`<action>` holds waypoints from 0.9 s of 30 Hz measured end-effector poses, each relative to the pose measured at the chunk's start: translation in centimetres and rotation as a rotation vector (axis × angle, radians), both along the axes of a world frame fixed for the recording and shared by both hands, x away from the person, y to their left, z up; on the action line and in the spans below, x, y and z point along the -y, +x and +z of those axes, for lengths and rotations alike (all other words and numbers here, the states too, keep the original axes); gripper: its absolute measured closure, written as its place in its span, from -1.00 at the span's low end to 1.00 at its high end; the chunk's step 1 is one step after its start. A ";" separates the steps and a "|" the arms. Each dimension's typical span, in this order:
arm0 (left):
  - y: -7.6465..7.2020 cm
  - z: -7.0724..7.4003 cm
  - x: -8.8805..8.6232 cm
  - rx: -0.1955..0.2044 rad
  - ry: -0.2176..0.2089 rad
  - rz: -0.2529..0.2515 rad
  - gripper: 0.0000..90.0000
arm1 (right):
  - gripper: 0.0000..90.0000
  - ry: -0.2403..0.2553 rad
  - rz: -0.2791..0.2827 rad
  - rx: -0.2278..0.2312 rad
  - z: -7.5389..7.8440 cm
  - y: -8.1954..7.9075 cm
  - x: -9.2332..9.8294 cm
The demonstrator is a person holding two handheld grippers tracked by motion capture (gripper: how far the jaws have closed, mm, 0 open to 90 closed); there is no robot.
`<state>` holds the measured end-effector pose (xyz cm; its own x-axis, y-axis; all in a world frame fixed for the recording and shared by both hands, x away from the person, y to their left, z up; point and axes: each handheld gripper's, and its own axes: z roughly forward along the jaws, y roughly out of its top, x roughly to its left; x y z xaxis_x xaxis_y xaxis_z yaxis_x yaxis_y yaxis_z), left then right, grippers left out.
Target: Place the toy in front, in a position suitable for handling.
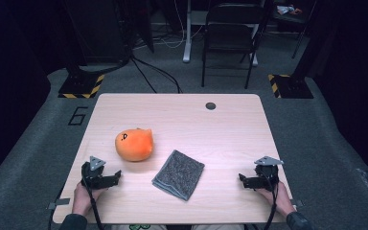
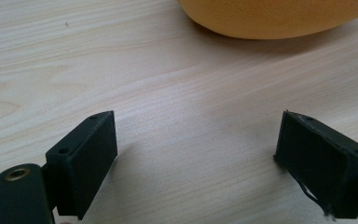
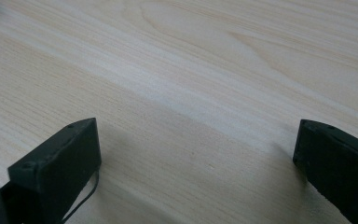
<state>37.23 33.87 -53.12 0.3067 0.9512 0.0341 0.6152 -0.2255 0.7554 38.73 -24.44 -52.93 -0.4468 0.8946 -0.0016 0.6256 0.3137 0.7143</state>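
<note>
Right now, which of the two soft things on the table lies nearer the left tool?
The orange plush toy: it sits just beyond the open left tool, with its edge showing in the left gripper view. The folded grey cloth lies farther off, toward the table's middle.

Right tool (image 3: pixel 196 154) jaws wide apart, bare wood table (image 3: pixel 191 70) btwn.

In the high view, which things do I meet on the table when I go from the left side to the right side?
Left gripper with open jaws → round orange plush toy → folded grey cloth → right gripper with open jaws, all on the light wooden table.
</note>
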 end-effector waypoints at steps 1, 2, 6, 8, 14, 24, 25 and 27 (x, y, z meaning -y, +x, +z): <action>0.0 0.0 0.0 0.000 0.000 0.000 -0.73 | -1.00 -0.001 0.007 0.000 0.0 0.0 0.0; 0.1 0.0 -0.1 -0.002 -0.003 -0.002 -0.73 | -1.00 -0.002 0.010 -0.001 0.0 0.0 0.1; 0.2 0.0 -0.1 -0.003 -0.004 -0.008 -0.73 | -1.00 -0.013 0.042 -0.016 0.1 -0.1 0.3; 0.2 0.0 -0.1 -0.002 -0.003 -0.009 -0.73 | -1.00 -0.022 0.051 -0.026 0.3 0.0 0.5; 0.4 0.1 0.0 -0.014 0.005 -0.021 -0.73 | -0.93 -0.087 0.036 -0.072 1.2 -0.4 0.6; 0.6 0.0 -0.1 -0.009 -0.011 -0.030 -0.74 | -0.88 -0.091 0.115 -0.045 4.0 -0.4 -1.0; 0.6 0.0 -0.1 -0.009 -0.011 -0.030 -0.73 | -0.87 -0.090 0.128 -0.042 4.3 -0.3 -1.3; 0.6 0.0 -0.1 -0.012 -0.015 -0.030 -0.74 | -0.87 -0.079 0.137 -0.052 4.8 -0.1 -2.1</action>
